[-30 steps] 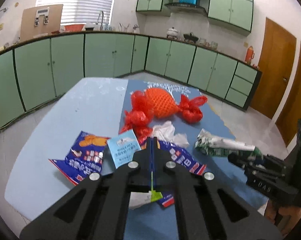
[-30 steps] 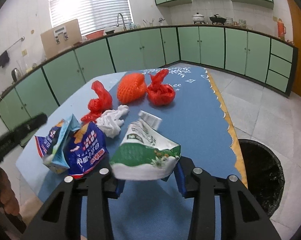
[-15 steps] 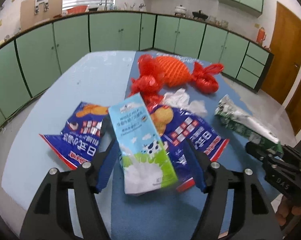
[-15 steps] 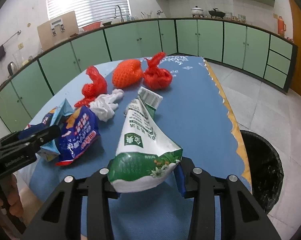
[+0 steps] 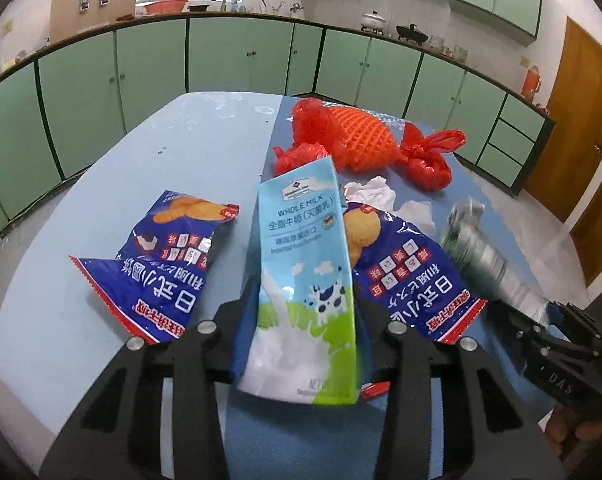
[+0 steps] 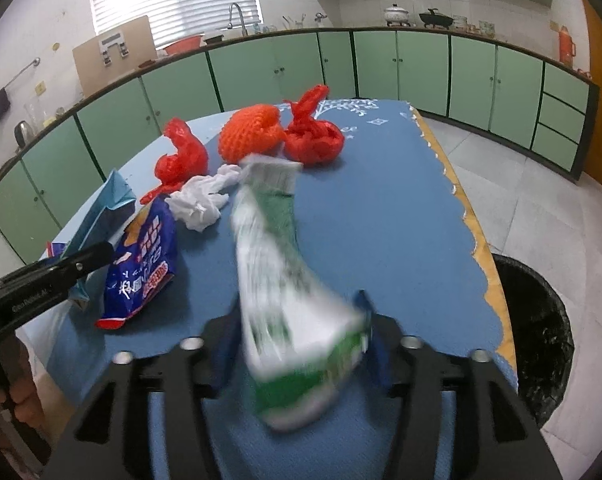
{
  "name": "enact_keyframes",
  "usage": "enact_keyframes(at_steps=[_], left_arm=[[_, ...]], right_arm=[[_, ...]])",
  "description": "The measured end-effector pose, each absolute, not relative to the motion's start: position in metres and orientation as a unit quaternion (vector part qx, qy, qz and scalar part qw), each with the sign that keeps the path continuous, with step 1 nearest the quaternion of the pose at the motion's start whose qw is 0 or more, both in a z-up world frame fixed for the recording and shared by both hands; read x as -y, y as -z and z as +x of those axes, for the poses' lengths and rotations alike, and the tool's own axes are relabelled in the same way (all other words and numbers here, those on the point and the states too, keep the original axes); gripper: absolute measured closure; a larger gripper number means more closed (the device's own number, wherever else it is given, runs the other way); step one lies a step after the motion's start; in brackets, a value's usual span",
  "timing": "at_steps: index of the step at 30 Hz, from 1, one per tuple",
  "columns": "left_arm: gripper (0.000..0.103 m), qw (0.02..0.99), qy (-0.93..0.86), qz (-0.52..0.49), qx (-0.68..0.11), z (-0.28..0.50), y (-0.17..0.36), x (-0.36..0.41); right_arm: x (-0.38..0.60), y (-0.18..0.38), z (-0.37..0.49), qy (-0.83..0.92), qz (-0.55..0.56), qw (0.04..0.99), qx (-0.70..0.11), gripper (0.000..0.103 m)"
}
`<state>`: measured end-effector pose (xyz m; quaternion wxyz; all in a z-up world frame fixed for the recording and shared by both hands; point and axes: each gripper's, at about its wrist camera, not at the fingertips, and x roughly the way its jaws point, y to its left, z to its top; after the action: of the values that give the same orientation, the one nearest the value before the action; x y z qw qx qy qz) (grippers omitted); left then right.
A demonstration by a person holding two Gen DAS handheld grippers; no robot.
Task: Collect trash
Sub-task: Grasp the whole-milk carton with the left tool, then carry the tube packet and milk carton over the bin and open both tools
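- Left gripper (image 5: 297, 320) — jaws closing on the milk carton (image 5: 301, 280), frame centre.
- Right gripper (image 6: 301, 340) — jaws opening around the blurred green-and-white bag (image 6: 289, 280), lower centre.

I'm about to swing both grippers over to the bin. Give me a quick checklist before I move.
1. Left gripper on the light-blue whole-milk carton: jaws closing, carton between the pads. Ok.
2. Right gripper on the green-and-white foil pouch: jaws opening, pouch blurred and apparently slipping. Not ok.
3. Pouch above the bin: it hangs over the blue tablecloth, not the bin. Not ok.
4. Round black-lined bin: on the floor past the table's right edge, mouth open. Ok.
5. Room left in the bin: the inside is too dark. Cannot tell.
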<state>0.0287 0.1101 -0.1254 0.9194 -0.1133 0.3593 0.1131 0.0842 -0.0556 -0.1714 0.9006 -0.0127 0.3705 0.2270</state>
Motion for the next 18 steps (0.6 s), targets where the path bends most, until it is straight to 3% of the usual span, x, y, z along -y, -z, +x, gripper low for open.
enact_keyframes(at_steps=[3,8,10,12,18], left_arm=[[0.066,0.924,-0.114,-0.107,-0.349,0.027,0.120,-0.109],[0.067,0.933,-0.112,-0.098,-0.329,0.024,0.108,-0.108],[0.067,0.936,-0.111,-0.095,-0.321,0.023,0.104,-0.108],[0.067,0.939,-0.108,-0.092,-0.313,0.022,0.098,-0.107],[0.067,0.946,-0.097,-0.085,-0.299,0.024,0.087,-0.101]], right_arm=[[0.051,0.170,0.086,-0.225,-0.019,0.903,-0.366,0.030],[0.044,0.170,0.094,-0.223,-0.029,0.900,-0.372,0.030],[0.042,0.171,0.099,-0.225,-0.029,0.897,-0.380,0.040],[0.042,0.172,0.103,-0.226,-0.028,0.893,-0.389,0.060],[0.046,0.162,0.102,-0.232,-0.014,0.894,-0.384,0.069]])
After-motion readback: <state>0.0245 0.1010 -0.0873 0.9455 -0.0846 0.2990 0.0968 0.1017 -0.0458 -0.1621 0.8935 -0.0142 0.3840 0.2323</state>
